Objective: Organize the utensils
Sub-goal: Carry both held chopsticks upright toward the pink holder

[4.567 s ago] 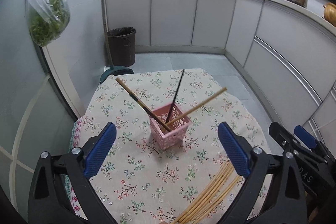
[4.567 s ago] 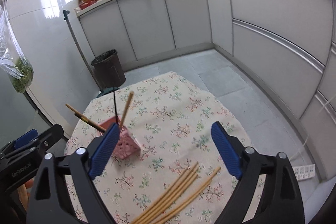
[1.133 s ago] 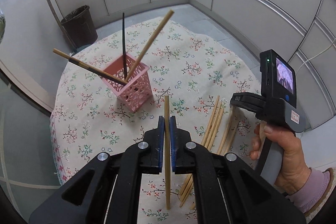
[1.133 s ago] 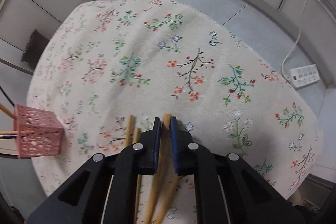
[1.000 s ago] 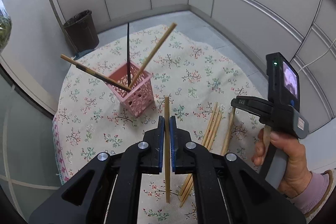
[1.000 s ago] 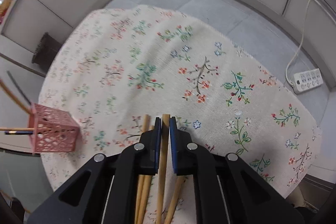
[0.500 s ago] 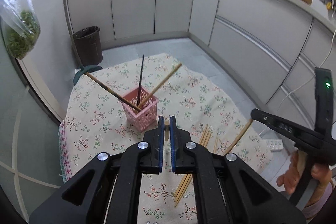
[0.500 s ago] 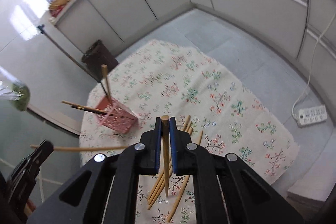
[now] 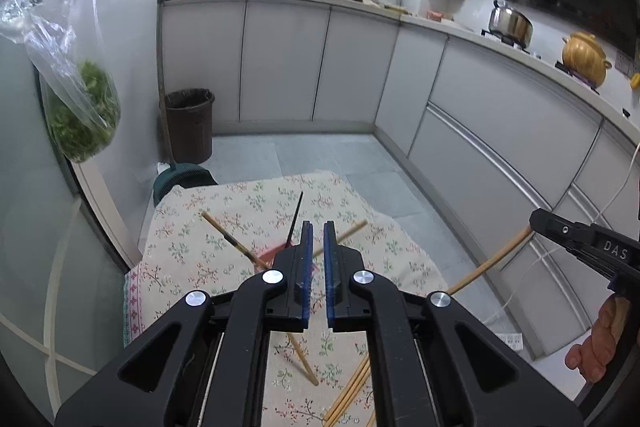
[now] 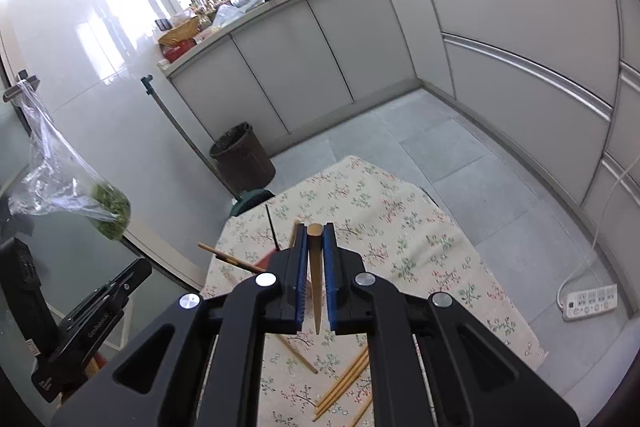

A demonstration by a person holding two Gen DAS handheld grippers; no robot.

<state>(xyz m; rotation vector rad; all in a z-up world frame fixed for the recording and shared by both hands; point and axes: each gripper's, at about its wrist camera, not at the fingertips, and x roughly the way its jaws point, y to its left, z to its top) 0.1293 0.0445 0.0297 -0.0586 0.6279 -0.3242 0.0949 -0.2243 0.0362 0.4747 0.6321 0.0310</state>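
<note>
Two claws sit above the counter's point(image 9: 208, 263) near edge. The right claw point(image 10: 315, 267) clamps a chopstick point(image 10: 315, 279) lengthwise; the left claw point(image 9: 315, 267) is narrowed on nothing visible. The pink holder point(image 10: 266, 261) lies just ahead, left of the right claw.
</note>
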